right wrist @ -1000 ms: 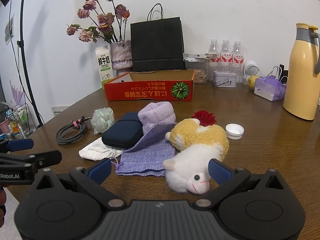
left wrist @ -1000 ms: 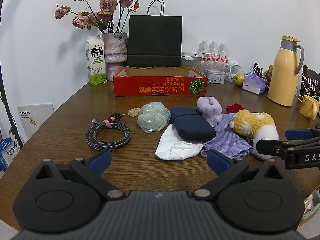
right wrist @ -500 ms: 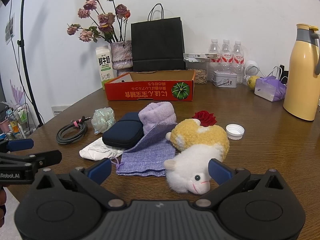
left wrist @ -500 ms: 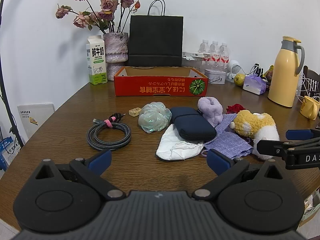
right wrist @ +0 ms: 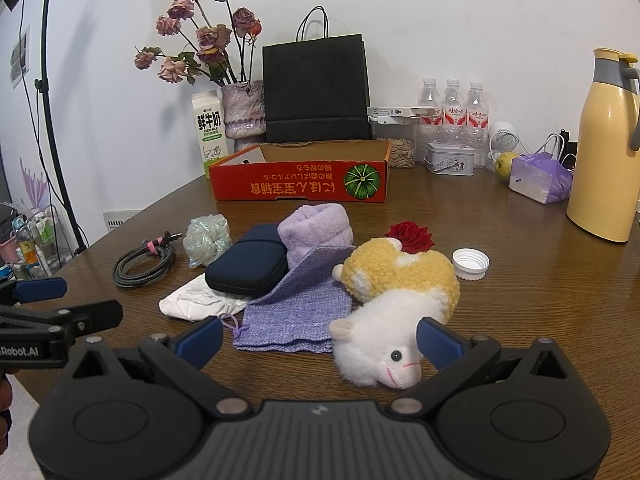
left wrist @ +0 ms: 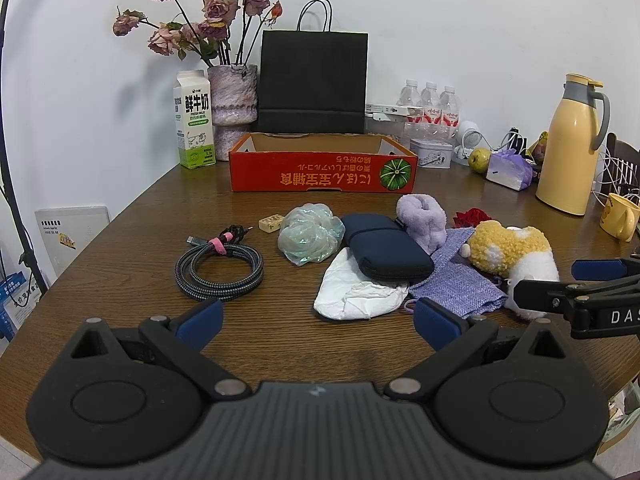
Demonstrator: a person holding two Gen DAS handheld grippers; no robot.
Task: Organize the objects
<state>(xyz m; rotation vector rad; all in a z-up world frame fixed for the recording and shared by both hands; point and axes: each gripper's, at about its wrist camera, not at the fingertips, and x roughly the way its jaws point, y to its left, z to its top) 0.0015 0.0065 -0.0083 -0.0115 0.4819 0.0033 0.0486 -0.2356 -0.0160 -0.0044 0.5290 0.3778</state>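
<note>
Dark brown wood table (left wrist: 120, 240), cluttered. We see both grippers spread wide, holding nothing. Left gripper (left wrist: 318, 322) hovers low at the near edge, its blue fingertips (left wrist: 200, 316) apart, white crumpled cloth (left wrist: 352, 292) just ahead between them. Right gripper (right wrist: 320, 338) hovers near the plush sheep (right wrist: 396, 300), white head at about 1 o'clock from the gripper middle, right fingertip just beside the head; we cannot tell if it touches.

Loose items sit mid-table, in front of the red cardboard box (left wrist: 324, 168), which stands open at 12 o'clock:
- coiled braided cable (left wrist: 219, 266) with a pink tie, at 10 o'clock from the left gripper, apart from the rest
- small beige block (left wrist: 271, 222) just beside the iridescent mesh puff (left wrist: 310, 234)
- navy zip case (left wrist: 386, 250) lying partly on the white cloth, touching the puff side
- lilac fuzzy roll (right wrist: 316, 232) against the case's far right end
- purple woven pouch (right wrist: 296, 312) flat, its edge lifted against the case, the sheep touching its right edge
- red fabric rose (right wrist: 412, 236) behind the sheep
- white bottle cap (right wrist: 471, 263) at 3 o'clock of the sheep, apart from it

Back row at the wall: milk carton (left wrist: 193, 120), vase of dried roses (left wrist: 234, 108), black paper bag (left wrist: 314, 80) behind the box, water bottles (right wrist: 454, 104), yellow thermos jug (right wrist: 608, 144) at far right.
</note>
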